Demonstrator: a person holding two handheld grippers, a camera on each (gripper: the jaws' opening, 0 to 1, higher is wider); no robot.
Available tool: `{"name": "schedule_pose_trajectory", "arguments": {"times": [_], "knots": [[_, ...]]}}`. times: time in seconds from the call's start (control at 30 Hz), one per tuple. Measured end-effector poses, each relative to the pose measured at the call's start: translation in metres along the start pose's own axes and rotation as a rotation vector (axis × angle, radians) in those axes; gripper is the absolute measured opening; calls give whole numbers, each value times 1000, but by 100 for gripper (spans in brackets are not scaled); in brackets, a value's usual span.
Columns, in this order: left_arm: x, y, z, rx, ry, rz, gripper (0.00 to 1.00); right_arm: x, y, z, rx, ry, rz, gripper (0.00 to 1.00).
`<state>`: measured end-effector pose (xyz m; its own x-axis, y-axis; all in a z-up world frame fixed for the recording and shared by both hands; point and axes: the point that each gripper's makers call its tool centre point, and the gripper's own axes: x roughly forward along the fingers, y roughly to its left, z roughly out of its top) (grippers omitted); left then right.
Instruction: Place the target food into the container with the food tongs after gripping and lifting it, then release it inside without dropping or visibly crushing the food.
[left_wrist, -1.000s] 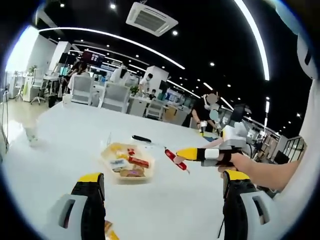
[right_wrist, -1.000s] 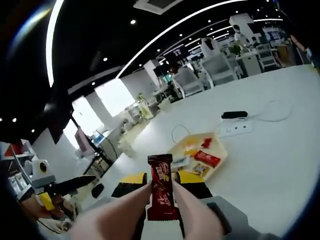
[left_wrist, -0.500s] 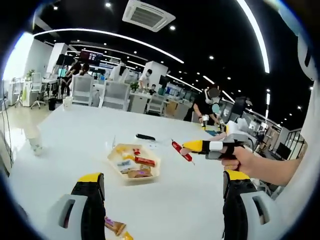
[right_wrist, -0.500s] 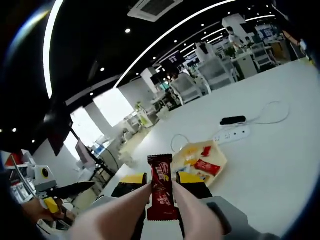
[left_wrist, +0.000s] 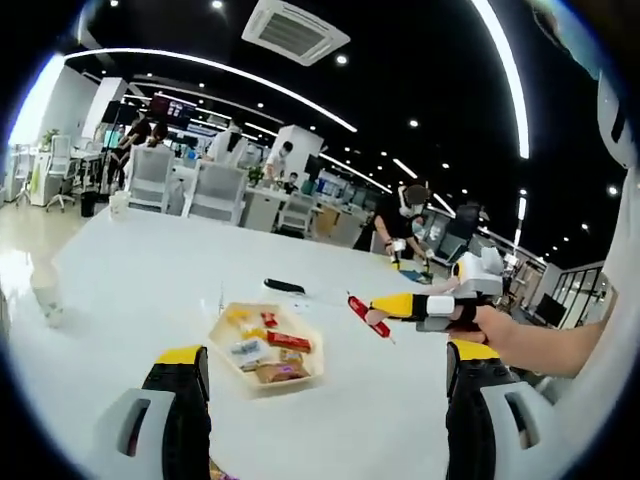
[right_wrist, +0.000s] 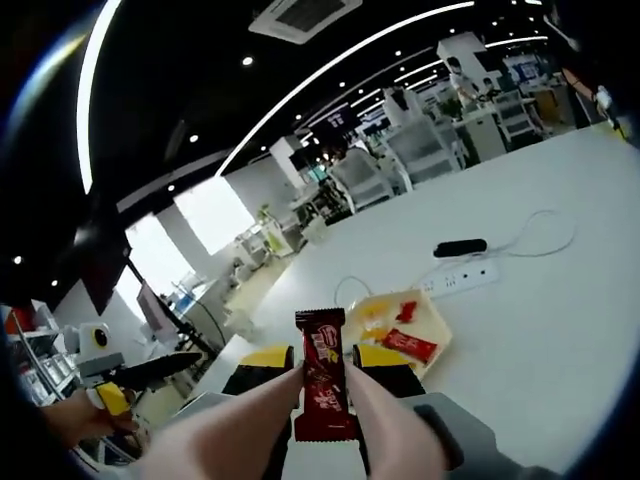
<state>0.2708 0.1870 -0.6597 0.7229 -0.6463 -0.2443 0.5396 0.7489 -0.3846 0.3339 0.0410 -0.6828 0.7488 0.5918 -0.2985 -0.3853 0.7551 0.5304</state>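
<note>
A red-wrapped chocolate bar (right_wrist: 322, 375) stands upright, pinched between the two beige arms of the food tongs (right_wrist: 385, 420). My right gripper (right_wrist: 325, 358) is shut on those tongs. From the left gripper view, the right gripper (left_wrist: 385, 306) hangs in the air right of the container with the red bar (left_wrist: 362, 312) at its tip. The container (left_wrist: 215, 340) is a pale yellow tray on the white table with several wrapped snacks in it. In the right gripper view the tray (right_wrist: 440, 322) lies beyond the bar. My left gripper (left_wrist: 325, 365) is open, nothing between its jaws.
A white power strip (right_wrist: 455, 278), a black block (right_wrist: 460, 247) and a cable lie behind the tray. The left gripper (right_wrist: 112, 392), held in a hand, shows at lower left. A cup (left_wrist: 45, 305) stands at the table's left. Office chairs and people fill the background.
The bar stays held in the tongs. Both views have shifted a little, and the right gripper with the bar remains in the air beside the tray.
</note>
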Motion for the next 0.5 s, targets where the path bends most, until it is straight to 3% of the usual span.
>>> {"name": "schedule_pose_trajectory", "arguments": {"times": [0.13,0.37,0.5], "knots": [[6,-1,4,27,-17,-28,99,-7,4,3,-17,-9,-15,22],[12,9,-4,16,7,-57,99,-9,3,7,-9,-30,-46,22],[9,15,-5,59,23,-53,99,-9,11,9,-17,-42,-43,22]]}}
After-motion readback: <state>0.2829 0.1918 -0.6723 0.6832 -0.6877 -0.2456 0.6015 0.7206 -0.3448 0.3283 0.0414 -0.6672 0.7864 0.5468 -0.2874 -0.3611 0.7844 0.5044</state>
